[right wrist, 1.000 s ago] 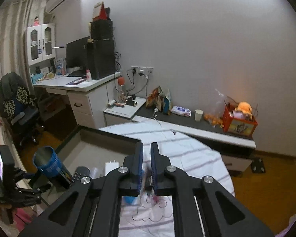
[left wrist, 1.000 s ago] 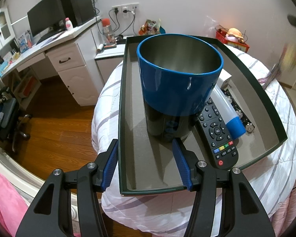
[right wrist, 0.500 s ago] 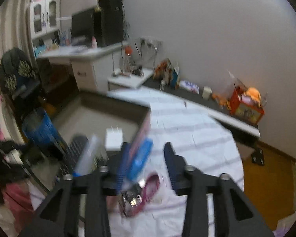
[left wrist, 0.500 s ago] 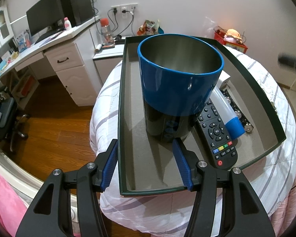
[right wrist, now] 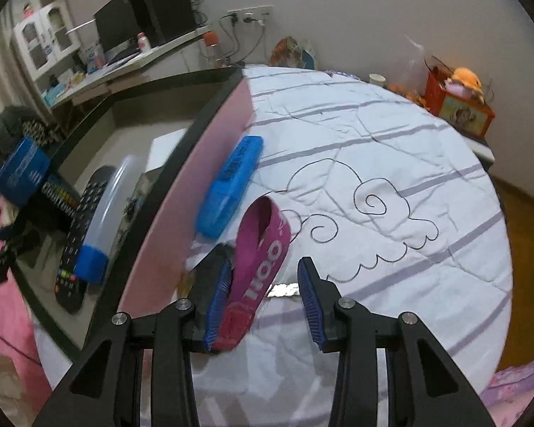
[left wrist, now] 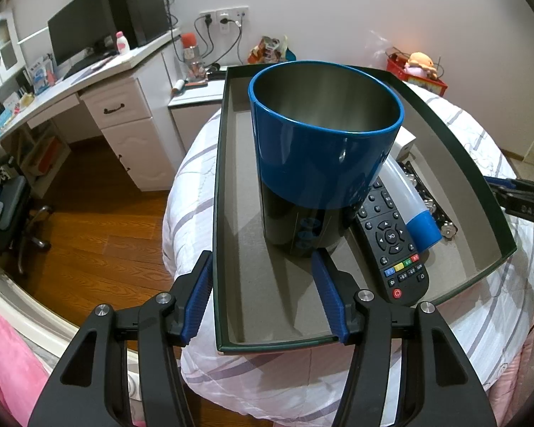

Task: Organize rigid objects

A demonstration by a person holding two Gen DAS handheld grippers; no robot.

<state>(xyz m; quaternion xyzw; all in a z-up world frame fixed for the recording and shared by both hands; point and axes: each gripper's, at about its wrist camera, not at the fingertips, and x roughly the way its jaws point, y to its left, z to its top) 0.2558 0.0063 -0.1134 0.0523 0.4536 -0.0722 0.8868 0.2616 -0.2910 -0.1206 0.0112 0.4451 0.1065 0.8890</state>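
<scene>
We see the tray [left wrist: 455, 149] on the quilt [right wrist: 391, 163], the cup [left wrist: 324, 149] upright in its middle, the remote [left wrist: 395, 249] and tube [left wrist: 409, 199] at the cup's four o'clock. Our left gripper [left wrist: 261, 297] stands spread astride the tray's near-left corner, pinching nothing. Our right gripper [right wrist: 263, 300], spread, straddles the lanyard [right wrist: 258, 259], a blue case [right wrist: 231, 185] at its eleven o'clock against the tray's wall.

My left gripper [left wrist: 261, 295] points steeply down, jaws half apart, gripping nothing. My right gripper [right wrist: 263, 299], also angled down, has jaws parted after just opening.
</scene>
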